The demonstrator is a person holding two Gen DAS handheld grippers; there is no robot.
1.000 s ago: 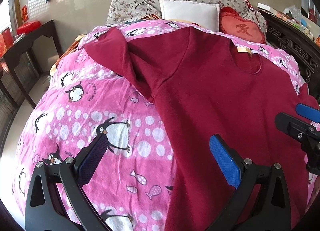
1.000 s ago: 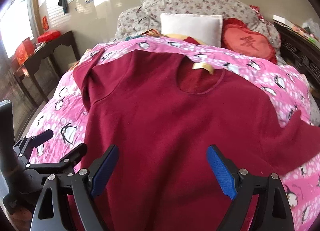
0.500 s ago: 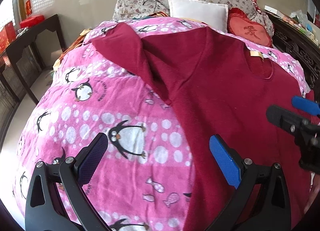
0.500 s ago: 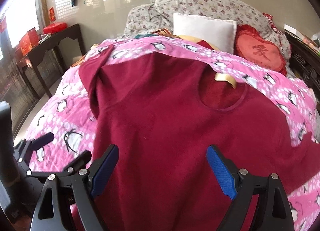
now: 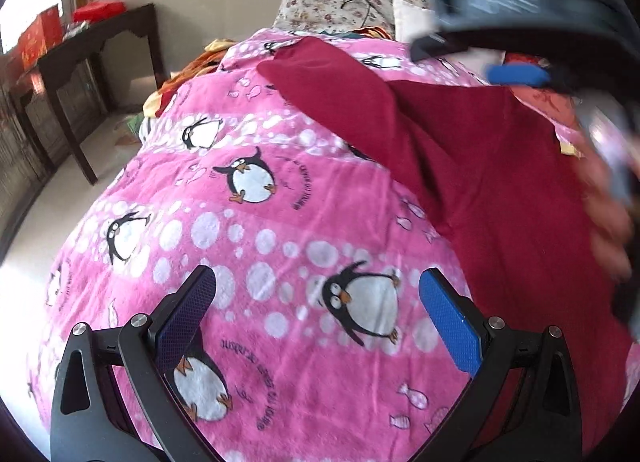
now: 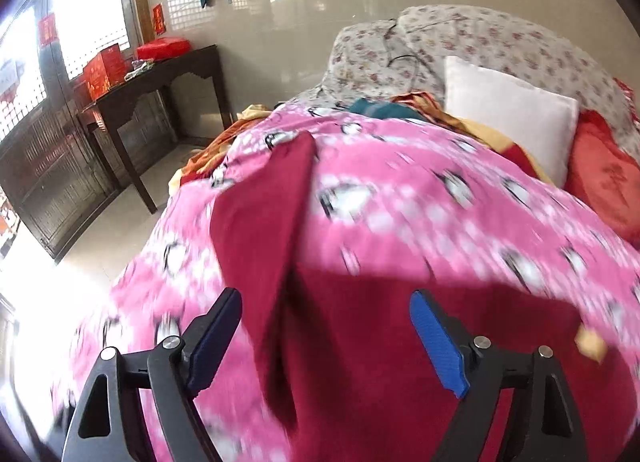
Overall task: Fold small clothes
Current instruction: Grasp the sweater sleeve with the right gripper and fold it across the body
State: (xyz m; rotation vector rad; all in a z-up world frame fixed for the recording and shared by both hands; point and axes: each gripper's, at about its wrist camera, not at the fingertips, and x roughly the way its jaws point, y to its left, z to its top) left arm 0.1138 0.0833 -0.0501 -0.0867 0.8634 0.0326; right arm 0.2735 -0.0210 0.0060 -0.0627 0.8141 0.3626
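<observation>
A dark red long-sleeved top (image 5: 500,190) lies spread on a pink penguin-print blanket (image 5: 256,230) on a bed. Its left sleeve (image 5: 336,102) stretches toward the head of the bed. My left gripper (image 5: 316,314) is open and empty above the blanket, left of the top's side edge. In the right wrist view, my right gripper (image 6: 326,330) is open and empty above the top (image 6: 360,342) where the sleeve (image 6: 260,222) joins the body. The right gripper also shows blurred in the left wrist view (image 5: 516,74), held in a hand at the upper right.
Floral bedding (image 6: 460,46), a white pillow (image 6: 508,114) and a red cushion (image 6: 604,186) lie at the head of the bed. A dark wooden side table (image 6: 156,78) with red boxes stands by the wall at the left. Loose colourful clothes (image 5: 188,74) hang off the bed's left edge.
Both grippers have swung left and forward. The left one is now over bare blanket instead of the top's edge. The right one has moved up toward the sleeve and shoulder. Both stayed open.
</observation>
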